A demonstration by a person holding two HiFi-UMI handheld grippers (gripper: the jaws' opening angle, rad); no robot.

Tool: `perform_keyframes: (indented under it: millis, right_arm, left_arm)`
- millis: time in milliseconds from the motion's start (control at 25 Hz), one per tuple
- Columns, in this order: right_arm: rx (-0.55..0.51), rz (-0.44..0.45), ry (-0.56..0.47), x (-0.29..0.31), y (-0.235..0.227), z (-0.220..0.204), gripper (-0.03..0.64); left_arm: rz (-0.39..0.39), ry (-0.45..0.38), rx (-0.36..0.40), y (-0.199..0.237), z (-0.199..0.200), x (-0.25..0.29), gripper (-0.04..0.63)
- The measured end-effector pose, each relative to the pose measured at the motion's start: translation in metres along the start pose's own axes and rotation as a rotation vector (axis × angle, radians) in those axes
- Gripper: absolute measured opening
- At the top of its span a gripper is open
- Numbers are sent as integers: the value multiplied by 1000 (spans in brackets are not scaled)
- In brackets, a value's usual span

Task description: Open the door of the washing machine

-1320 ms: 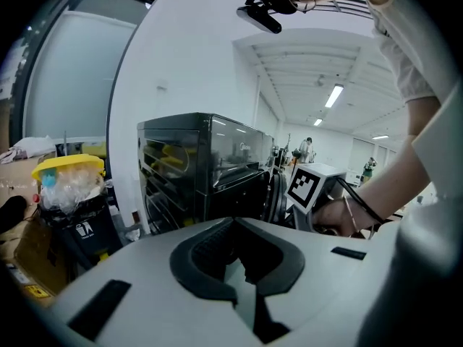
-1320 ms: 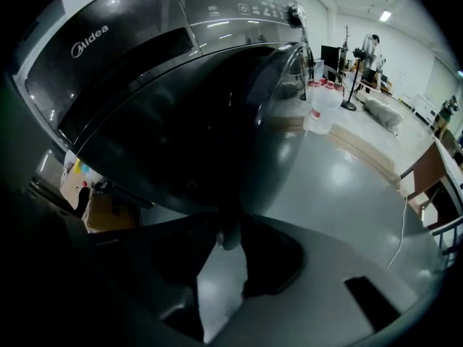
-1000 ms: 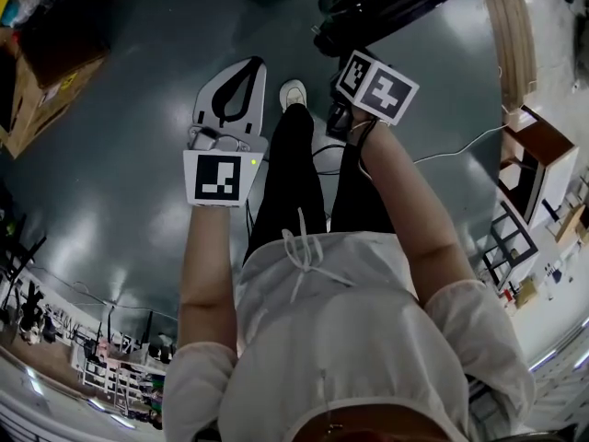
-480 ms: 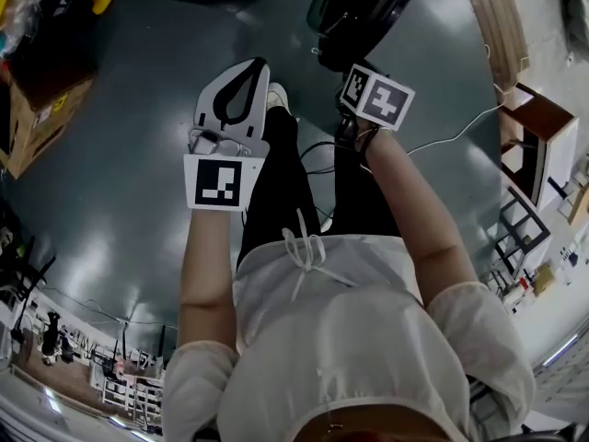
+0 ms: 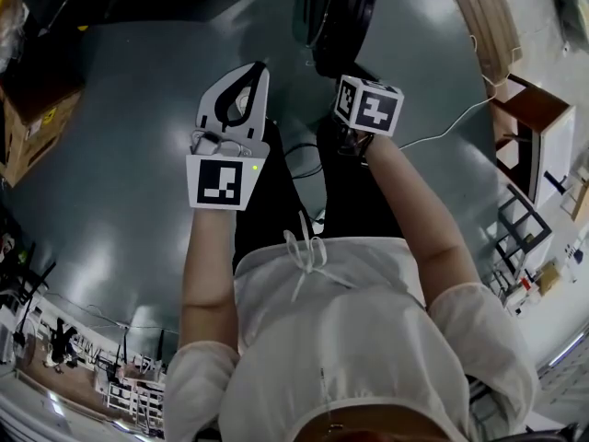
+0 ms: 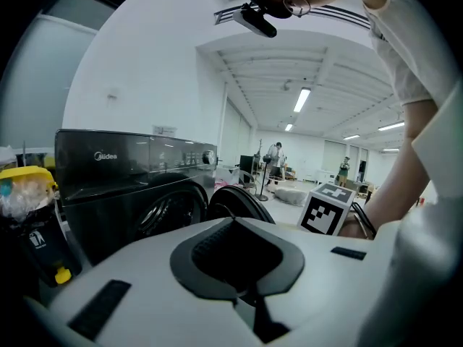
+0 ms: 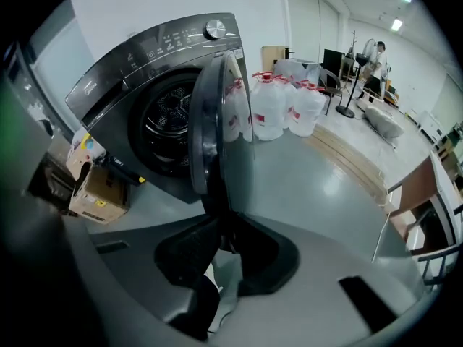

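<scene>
The dark grey washing machine [image 7: 152, 100] stands with its round door [image 7: 221, 121] swung out, edge-on to the right gripper view. My right gripper [image 7: 221, 226] points steeply down, its jaws shut on the door's lower rim. In the head view only its marker cube [image 5: 368, 105] shows, just below the dark door [image 5: 333, 12]. My left gripper [image 5: 259, 67] hovers over the floor left of the door, fingertips together, nothing held. In the left gripper view my left gripper [image 6: 235, 244] faces the machine [image 6: 130, 186] and the open door [image 6: 239, 204].
A cardboard box [image 7: 98, 194] sits on the floor left of the machine, and several water jugs [image 7: 282, 107] stand to its right. A wooden board [image 5: 488, 17], a small cabinet [image 5: 534, 155] and a floor cable [image 5: 442, 132] lie to the right. My legs stand between the grippers.
In the head view the door has drifted left and turned more edge-on. Both grippers and my body have shifted across the floor with it, the right one staying at the door.
</scene>
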State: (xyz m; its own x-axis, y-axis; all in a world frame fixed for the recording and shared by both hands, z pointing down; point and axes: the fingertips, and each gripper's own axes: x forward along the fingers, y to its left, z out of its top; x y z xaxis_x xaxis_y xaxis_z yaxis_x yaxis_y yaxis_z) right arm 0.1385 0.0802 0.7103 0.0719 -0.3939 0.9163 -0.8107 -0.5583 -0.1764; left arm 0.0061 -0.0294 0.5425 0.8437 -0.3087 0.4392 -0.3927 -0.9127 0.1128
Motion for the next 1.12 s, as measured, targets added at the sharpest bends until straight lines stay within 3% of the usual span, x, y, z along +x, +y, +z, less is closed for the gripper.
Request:
perform_keyframes:
  millis: [240, 800, 1120]
  right_arm:
    - [-58, 59, 5, -8, -38, 4, 67]
    - [-178, 140, 37, -18, -110, 22, 71]
    - [-250, 168, 36, -22, -174, 47, 72]
  left_arm:
    - [9, 2, -2, -48, 12, 37, 21]
    - [47, 2, -2, -109, 32, 82, 21]
    - [4, 14, -5, -160, 40, 127, 21]
